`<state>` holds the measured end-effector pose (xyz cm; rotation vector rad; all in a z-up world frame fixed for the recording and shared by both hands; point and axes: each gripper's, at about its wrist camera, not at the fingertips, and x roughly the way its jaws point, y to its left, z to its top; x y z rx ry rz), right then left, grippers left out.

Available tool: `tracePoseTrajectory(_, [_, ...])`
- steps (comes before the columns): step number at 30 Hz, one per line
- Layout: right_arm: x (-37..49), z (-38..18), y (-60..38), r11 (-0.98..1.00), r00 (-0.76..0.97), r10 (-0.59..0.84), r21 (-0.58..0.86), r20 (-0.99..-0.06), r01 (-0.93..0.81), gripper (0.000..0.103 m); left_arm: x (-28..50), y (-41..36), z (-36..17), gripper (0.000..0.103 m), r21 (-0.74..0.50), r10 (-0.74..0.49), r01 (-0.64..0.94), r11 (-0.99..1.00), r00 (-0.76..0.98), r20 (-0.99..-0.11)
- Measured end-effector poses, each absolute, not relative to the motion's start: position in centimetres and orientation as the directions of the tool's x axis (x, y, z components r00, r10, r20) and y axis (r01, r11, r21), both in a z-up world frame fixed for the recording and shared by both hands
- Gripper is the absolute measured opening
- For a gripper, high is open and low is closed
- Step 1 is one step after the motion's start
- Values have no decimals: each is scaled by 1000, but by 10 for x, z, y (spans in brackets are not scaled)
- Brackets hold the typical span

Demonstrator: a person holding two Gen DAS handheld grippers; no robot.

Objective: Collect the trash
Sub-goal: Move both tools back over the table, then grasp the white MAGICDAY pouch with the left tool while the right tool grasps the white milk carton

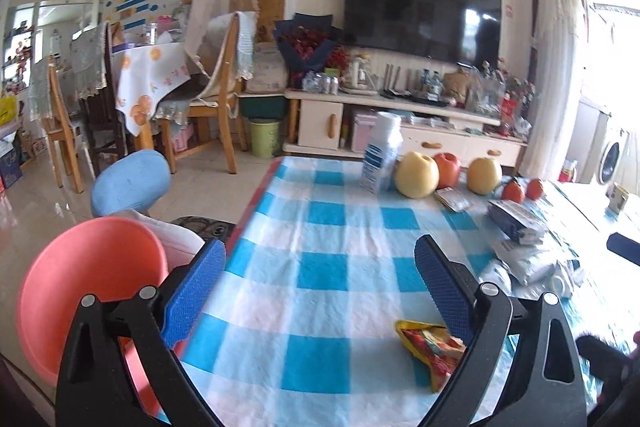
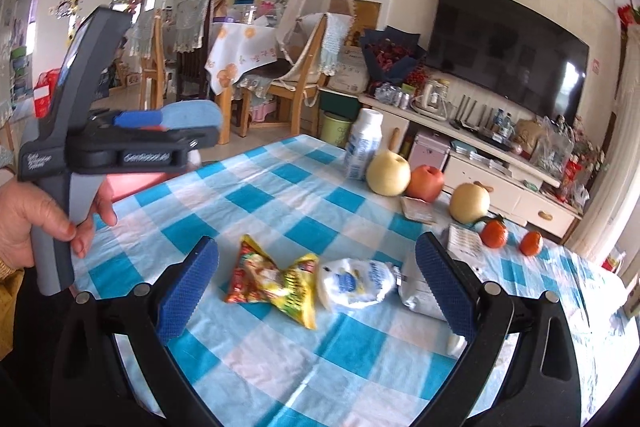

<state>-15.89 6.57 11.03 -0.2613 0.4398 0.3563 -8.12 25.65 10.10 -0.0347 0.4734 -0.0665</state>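
Right wrist view: right tool open, empty, jaws spread wide above the blue-and-white checked surface. Just ahead, between the pads, lies a crumpled yellow-and-red foil snack wrapper; touching its far side is a squashed white plastic bag with blue print, then a grey-white pouch partly behind the right pad. Wrappers look light, soft and slick, so they will likely crush flat; judge the best hold is the bunched, twisted middle of the foil, not a loose corner. Left tool also open and empty, held at the surface's left edge; in its own view a coral-pink round plastic bin sits below that edge, probably the trash target. Farther back stand a white bottle, pears, an apple and tangerines: not trash.
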Motion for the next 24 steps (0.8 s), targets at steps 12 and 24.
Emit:
tracePoseTrajectory(12, [-150,113,-3,954,848,252,-29,-466,-299,99,-90,201,87,95,-7,-166,191,981,828,-535])
tracePoseTrajectory(24, [-137,116,-93,981,838,195,118,-509,-157,99,-97,129,68,95,103,-243,385,917,746,-620])
